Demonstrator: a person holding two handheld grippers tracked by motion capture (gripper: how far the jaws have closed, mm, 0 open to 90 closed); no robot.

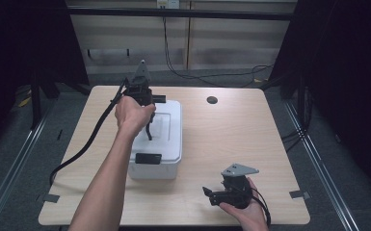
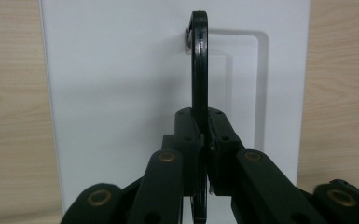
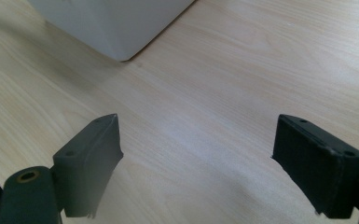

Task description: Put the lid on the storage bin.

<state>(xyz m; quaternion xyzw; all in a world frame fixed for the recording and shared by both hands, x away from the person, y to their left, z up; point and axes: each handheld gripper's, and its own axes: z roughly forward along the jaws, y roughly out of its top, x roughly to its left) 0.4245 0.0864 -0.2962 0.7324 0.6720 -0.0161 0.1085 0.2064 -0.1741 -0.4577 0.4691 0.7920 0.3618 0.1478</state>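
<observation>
A white lidded box [image 1: 166,144] stands on the left half of the wooden table [image 1: 231,134]. Its black carry handle [image 2: 198,70] stands upright over the lid [image 2: 112,93]. From above, my left gripper [image 2: 205,140] is shut on that handle, with a hand around the gripper body [image 1: 139,91]. My right gripper [image 1: 209,196] rests low near the table's front right, held in the other hand and pointing left. Its jaws stand wide open with only bare wood between them [image 3: 196,154]. The box's corner [image 3: 112,23] lies ahead of the right gripper.
A black latch [image 1: 148,158] sits on the box's front and another [image 1: 159,98] at its back. A round cable hole [image 1: 212,100] marks the table's far side. The left gripper's thick cable [image 1: 91,139] trails off the left edge. Bare wood spreads right of the box.
</observation>
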